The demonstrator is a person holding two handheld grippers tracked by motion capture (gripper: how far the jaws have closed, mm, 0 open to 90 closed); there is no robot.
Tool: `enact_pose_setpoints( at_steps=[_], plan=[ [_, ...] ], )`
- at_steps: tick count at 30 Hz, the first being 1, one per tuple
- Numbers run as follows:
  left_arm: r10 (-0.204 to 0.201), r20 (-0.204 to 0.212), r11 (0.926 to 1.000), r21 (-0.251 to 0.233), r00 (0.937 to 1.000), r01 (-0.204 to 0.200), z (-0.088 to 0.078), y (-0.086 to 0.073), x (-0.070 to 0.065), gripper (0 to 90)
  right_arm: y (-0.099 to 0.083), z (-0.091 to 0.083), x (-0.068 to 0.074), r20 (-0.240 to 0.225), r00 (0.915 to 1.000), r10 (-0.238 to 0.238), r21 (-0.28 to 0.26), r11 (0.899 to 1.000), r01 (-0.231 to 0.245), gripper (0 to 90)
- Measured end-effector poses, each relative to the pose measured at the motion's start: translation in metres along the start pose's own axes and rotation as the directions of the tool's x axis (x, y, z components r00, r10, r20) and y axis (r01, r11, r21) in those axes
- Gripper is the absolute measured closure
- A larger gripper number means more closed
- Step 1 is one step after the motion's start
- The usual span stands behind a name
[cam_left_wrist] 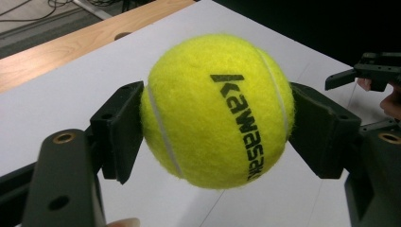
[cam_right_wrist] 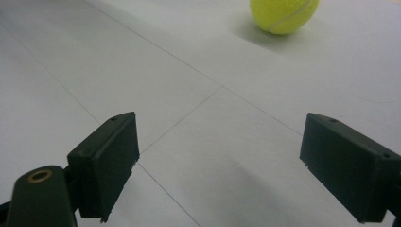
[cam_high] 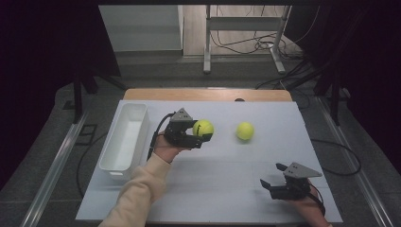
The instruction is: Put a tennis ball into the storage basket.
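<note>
My left gripper [cam_high: 204,131] is shut on a yellow tennis ball [cam_high: 203,127] and holds it above the white table top, right of the white bin. In the left gripper view the ball [cam_left_wrist: 215,111] with black lettering sits squeezed between both black pads [cam_left_wrist: 120,130]. A second yellow tennis ball [cam_high: 245,131] lies on the table to the right of the held one; it also shows at the top of the right gripper view [cam_right_wrist: 283,14]. My right gripper [cam_high: 272,175] rests near the front right corner, open, with nothing between its pads [cam_right_wrist: 108,161].
A long white bin [cam_high: 124,140] stands along the table's left side, empty as far as I can see. The wooden table edge [cam_high: 208,94] runs along the back. Beyond it stand a metal frame and loose cables on the floor.
</note>
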State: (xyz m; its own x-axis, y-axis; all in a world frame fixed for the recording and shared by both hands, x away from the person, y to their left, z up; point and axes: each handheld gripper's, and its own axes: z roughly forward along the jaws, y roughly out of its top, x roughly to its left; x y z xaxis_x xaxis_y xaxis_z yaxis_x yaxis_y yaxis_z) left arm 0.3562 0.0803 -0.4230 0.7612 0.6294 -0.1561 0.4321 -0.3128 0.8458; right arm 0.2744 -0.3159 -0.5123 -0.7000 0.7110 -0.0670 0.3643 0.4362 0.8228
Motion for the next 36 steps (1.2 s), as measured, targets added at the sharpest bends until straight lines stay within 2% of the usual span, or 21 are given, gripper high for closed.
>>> enact_pose_setpoints(
  at_steps=[23, 36],
  plan=[
    [-0.042, -0.046, 0.9986, -0.035, 0.9981, 0.041, -0.017, -0.002, 0.018, 25.9, 0.000, 0.000, 0.000, 0.003, 1.0000, -0.001, 0.004, 1.000, 0.001, 13.0],
    [-0.047, -0.060, 0.9983, -0.037, 0.9971, 0.045, -0.020, -0.003, 0.023, 25.9, 0.000, 0.000, 0.000, 0.003, 1.0000, 0.000, 0.004, 1.000, 0.000, 13.0]
  ],
)
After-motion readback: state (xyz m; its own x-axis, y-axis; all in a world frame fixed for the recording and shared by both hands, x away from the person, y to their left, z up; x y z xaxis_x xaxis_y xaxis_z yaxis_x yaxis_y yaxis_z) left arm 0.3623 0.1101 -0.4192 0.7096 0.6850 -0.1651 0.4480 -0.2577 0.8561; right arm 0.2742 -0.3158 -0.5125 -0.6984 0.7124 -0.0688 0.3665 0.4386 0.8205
